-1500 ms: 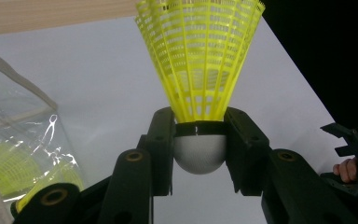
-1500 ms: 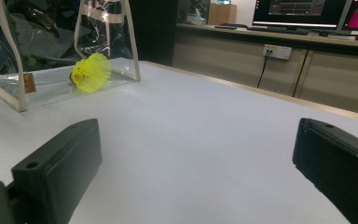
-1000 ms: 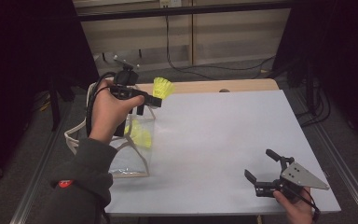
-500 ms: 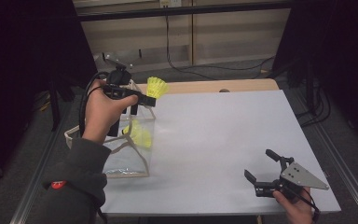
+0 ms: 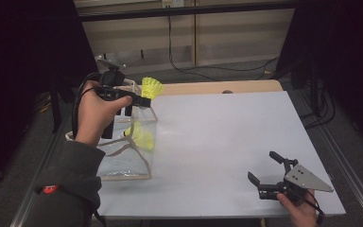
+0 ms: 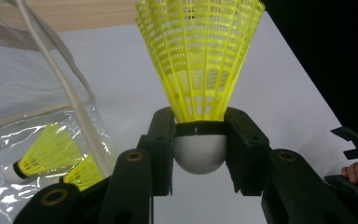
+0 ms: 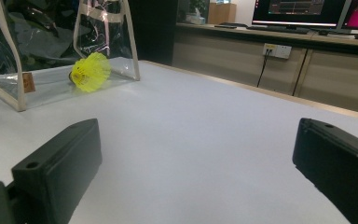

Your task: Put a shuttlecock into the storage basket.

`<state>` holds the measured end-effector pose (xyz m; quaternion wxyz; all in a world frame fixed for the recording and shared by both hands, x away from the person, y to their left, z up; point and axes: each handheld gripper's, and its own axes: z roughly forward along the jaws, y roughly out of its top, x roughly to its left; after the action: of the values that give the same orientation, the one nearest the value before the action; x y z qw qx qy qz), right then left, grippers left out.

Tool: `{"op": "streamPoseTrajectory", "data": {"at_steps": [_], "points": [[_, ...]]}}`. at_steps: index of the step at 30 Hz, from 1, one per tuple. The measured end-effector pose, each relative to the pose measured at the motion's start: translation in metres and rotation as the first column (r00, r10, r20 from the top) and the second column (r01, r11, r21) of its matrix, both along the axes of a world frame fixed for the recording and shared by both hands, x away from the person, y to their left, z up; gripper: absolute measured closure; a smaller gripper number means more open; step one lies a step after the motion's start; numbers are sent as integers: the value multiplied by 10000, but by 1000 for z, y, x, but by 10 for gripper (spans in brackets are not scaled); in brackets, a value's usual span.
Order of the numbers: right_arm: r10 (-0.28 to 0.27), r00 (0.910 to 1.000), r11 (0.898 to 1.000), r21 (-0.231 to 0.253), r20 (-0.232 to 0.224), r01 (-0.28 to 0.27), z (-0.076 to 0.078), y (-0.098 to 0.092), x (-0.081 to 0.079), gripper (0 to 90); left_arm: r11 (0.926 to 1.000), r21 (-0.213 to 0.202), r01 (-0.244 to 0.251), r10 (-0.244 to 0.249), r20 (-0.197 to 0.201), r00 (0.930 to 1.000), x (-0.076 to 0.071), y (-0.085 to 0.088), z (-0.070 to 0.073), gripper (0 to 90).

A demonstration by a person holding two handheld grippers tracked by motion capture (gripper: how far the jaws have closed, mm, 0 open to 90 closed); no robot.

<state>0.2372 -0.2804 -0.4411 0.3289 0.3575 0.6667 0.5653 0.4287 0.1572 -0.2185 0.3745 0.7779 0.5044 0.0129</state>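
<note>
1. Up at the far-left of the white table, the left gripper is held in the air in the person's left hand, above the clear bag.
2. Its jaws are clamped on the white cork base of a yellow shuttlecock; in the left gripper view the cork sits squarely between the two black jaws and the plastic skirt fans away from the gripper.
3. In the high view that held shuttlecock sits just over the bag's far upper edge, near the table's wooden far strip.
4. The clear bag stands open on the table's left edge, with pale fabric trim and straps.
5. Inside the bag lie more yellow shuttlecocks; the left gripper view shows two side by side, one with its white cork visible at the left.
6. The right gripper view looks across the table at the bag and a yellow shuttlecock inside it.
7. The right gripper rests low at the near-right corner, held in the right hand, with its jaws spread wide and nothing between them, well apart from the bag.
</note>
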Motion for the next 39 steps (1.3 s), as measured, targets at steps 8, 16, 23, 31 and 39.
{"op": "streamPoseTrajectory", "data": {"at_steps": [8,16,23,31,39], "points": [[12,10000,10000,-7,-27,-12,0,0,0,12,9996,-109,-245,247,117,9996,-1,11,5,648],[13,10000,10000,-13,-29,-13,0,0,0,12,9994,-33,-343,343,141,9993,-2,20,6,648],[8,10000,10000,12,-53,-8,0,0,0,12,9989,50,-475,474,213,9987,-3,27,8,648],[24,10000,10000,1,-29,-24,0,1,0,12,9980,-12,-629,629,233,9977,-3,33,6,648],[19,10000,10000,-15,-20,-19,0,0,0,12,9972,-21,-751,751,312,9967,-4,40,8,647]]}}
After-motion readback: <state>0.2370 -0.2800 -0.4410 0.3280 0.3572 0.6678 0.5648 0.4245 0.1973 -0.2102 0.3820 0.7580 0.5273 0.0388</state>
